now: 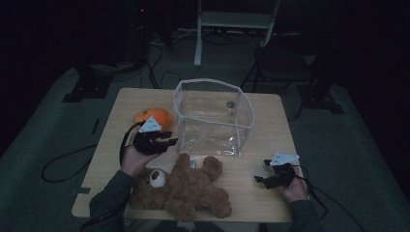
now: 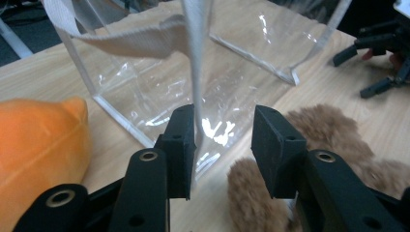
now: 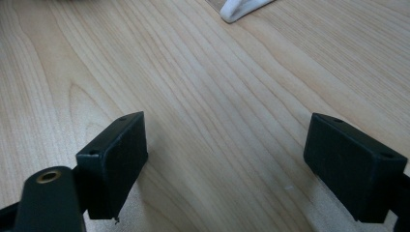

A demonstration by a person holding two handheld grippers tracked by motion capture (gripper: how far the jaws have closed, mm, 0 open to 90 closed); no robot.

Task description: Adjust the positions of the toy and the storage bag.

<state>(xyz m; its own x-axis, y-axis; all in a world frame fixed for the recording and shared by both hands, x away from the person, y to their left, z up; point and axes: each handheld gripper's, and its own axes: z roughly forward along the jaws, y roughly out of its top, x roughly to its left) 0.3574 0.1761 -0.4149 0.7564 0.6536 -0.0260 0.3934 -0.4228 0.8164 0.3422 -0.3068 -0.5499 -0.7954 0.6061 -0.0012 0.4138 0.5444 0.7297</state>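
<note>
The left gripper [image 2: 223, 145] stands with jaws apart around the clear bag [image 1: 212, 116]'s white edge strip [image 2: 197, 72] — likely steadying it for the teddy bear [image 1: 186, 186] at six o'clock — while the right gripper [image 3: 237, 169] rests wide open.

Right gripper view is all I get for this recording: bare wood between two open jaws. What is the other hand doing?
Observer: The left gripper is at the near left corner of a clear bag; in its own view the bag's white edge strip runs between its open jaws.
Operator: Anything to pack?
Observer: A brown teddy bear lies on the table's near edge, in front of the bag.
Operator: Anything else?
Observer: An orange soft toy sits left of the bag, beyond the left hand.
</note>
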